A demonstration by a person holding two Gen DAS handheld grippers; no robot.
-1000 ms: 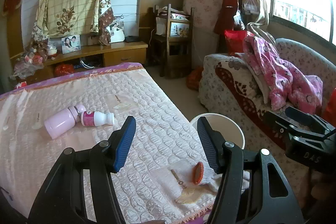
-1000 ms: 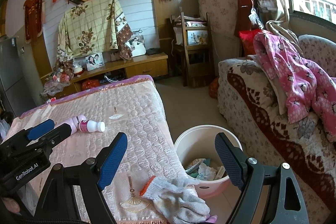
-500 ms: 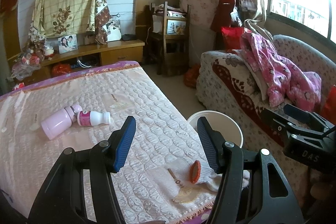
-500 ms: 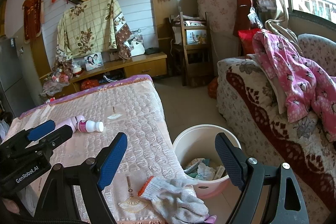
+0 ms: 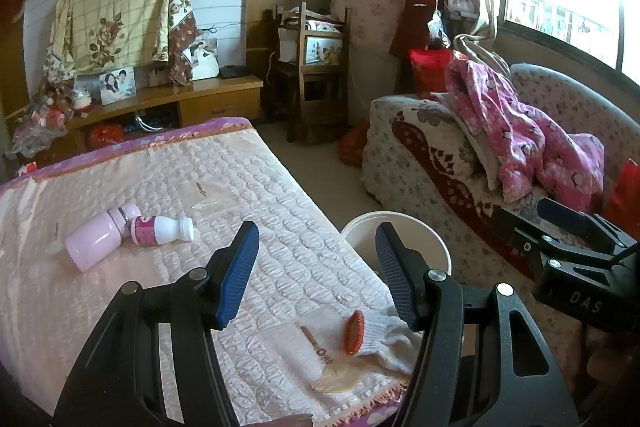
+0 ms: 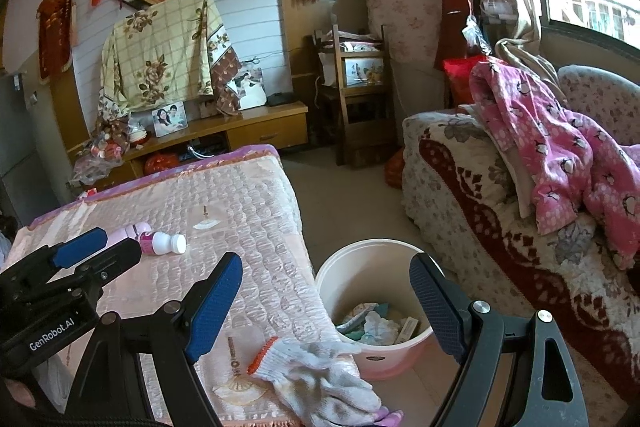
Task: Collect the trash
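A white work glove with an orange cuff [image 6: 320, 375] lies on the near right corner of the quilted table [image 6: 224, 211], next to a white trash bucket [image 6: 344, 267] on the floor that holds crumpled trash. The glove also shows in the left wrist view [image 5: 376, 331], with the bucket [image 5: 360, 231] behind it. A pink bottle [image 5: 96, 239] and a small white bottle with a pink label [image 5: 160, 229] lie on their sides farther back on the table. My left gripper [image 5: 316, 267] is open and empty above the table. My right gripper [image 6: 326, 303] is open and empty above the glove and bucket.
A floral sofa [image 6: 480, 211] with a pink garment [image 6: 560, 147] stands right of the bucket. A wooden cabinet [image 6: 248, 131] with photos and a wooden chair [image 6: 360, 99] stand at the far wall. Bare floor lies between table and sofa.
Both grippers have drifted back slightly. Both stay open and empty, and the glove and bottles have not moved.
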